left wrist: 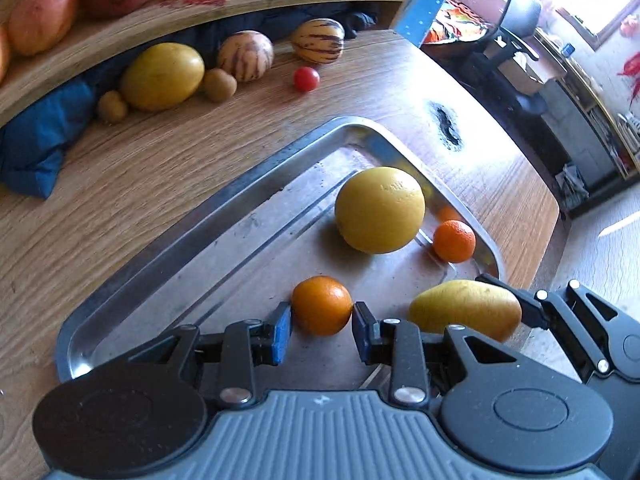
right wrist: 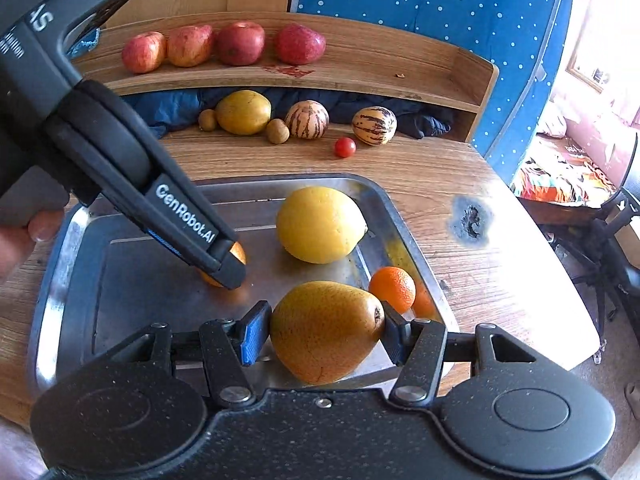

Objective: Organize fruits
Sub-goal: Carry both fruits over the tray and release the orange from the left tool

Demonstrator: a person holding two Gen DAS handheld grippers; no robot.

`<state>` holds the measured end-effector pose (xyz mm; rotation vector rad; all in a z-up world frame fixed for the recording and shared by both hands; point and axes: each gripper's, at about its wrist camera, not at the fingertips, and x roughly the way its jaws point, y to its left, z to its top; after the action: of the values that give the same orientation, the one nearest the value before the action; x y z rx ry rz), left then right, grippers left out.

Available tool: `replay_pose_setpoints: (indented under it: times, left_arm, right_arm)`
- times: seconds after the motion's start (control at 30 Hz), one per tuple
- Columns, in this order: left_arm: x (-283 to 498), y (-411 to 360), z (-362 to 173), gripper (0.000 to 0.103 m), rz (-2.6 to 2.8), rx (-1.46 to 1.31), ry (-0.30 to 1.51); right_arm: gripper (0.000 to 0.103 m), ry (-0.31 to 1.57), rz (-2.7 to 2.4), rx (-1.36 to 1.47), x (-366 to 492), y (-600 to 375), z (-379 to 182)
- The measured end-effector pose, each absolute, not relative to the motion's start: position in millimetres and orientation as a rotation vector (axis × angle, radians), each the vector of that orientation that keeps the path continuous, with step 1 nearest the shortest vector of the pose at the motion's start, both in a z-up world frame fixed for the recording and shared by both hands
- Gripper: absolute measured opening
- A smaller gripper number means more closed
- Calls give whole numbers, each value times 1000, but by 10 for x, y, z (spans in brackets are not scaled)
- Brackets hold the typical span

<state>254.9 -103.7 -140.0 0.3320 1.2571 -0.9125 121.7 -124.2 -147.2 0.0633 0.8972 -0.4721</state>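
A metal tray (left wrist: 224, 208) (right wrist: 60, 264) holds a large yellow citrus (left wrist: 379, 210) (right wrist: 320, 224), a small mandarin (left wrist: 454, 241) (right wrist: 392, 289), an orange (left wrist: 322, 305) and a yellow-brown pear (left wrist: 466, 309) (right wrist: 326, 332). My left gripper (left wrist: 322, 322) is shut on the orange, low over the tray; in the right wrist view it (right wrist: 224, 268) hides most of the orange (right wrist: 239, 253). My right gripper (right wrist: 324, 334) is shut on the pear at the tray's near right part.
On the wooden table (right wrist: 500, 264) behind the tray lie a yellow fruit (right wrist: 243, 112), two kiwis (right wrist: 277, 131), two striped melons (right wrist: 307, 119) and a cherry tomato (right wrist: 345, 147). A raised shelf (right wrist: 360, 68) holds several apples (right wrist: 241, 43). The table has a burn mark (right wrist: 470, 220).
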Motion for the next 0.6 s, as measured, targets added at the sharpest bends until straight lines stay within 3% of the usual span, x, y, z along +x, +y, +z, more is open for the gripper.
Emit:
replay_pose_setpoints:
  times: [0.17,0.43,0.6]
  left_arm:
    - [2551,-1033,-1409,40,-910,342,1256]
    - [2622,-906,-1359,65,-893,300,1270]
    - [2661,-782,-1301,70,-875,271,1278]
  right_arm:
    - [61,900,-488,54,1218,-1245,-1454]
    - [66,913,-525,55,1199,-1298,-1499]
    - [72,916,-539,53,1205,-1291,-1526]
